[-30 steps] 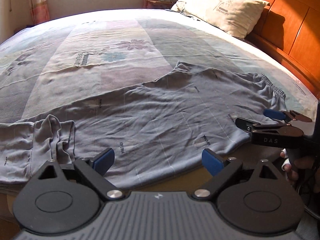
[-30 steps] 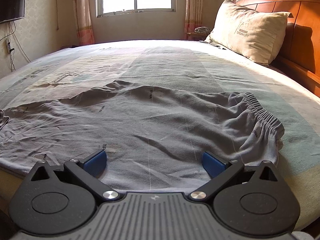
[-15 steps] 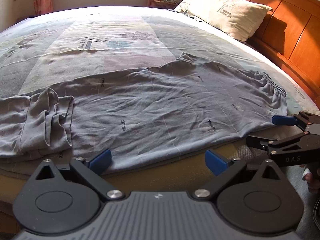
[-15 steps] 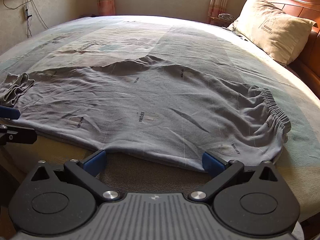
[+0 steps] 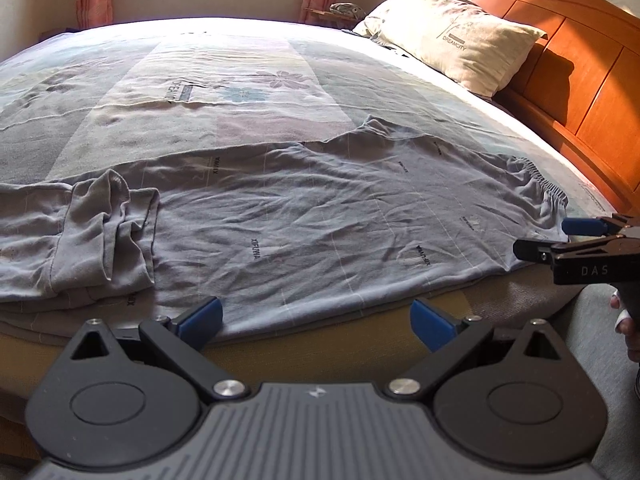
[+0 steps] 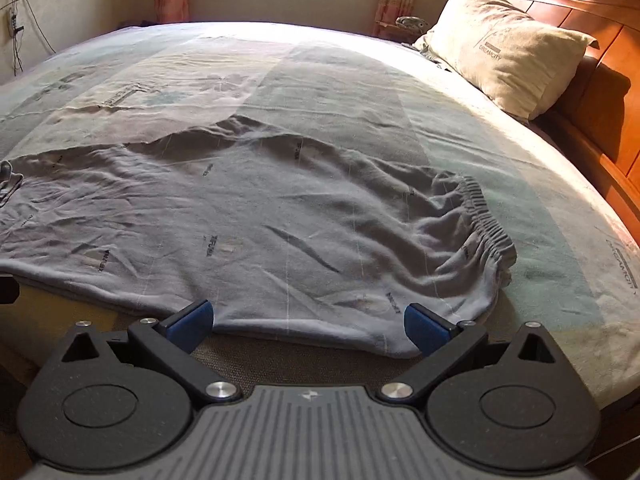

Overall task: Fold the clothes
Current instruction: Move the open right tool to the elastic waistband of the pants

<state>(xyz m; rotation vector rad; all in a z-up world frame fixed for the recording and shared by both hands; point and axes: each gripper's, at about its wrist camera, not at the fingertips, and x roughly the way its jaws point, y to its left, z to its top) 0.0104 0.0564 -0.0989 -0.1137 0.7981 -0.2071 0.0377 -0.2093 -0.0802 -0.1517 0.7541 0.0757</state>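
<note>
Grey trousers (image 5: 304,216) lay spread flat across the near side of the bed (image 5: 240,80), elastic waistband (image 6: 486,220) toward the headboard (image 5: 580,80), leg ends bunched and partly doubled over at the opposite end (image 5: 104,232). The near long edge overhung the mattress side.

Left tongs (image 5: 316,320) stood wide apart, nothing between them, hovering just off the near edge around mid-leg. Right tongs (image 6: 306,326) were also wide apart and empty, just short of the hem near the waistband corner. In the left view the right tongs (image 5: 560,236) showed side-on, pads clear of the cloth.

We judged the step as setting up a two-point pinch on the near edge. To do it well:
- bite both layers of fabric, not only the top one
- take the right grip close to the waistband corner, the left well apart along the leg, so the edge lifts straight
- keep the cloth taut between the grips before carrying it over
- flatten the bunched leg end first, or the fold will be lumpy

Hard to read:
- leg cuffs cut off at the left frame edge
- layering under the crumpled part unclear
- underside of the overhang hidden
- only fingertips of the person (image 5: 626,320) showed
- printed lettering on the fabric too small to read for certain
</note>
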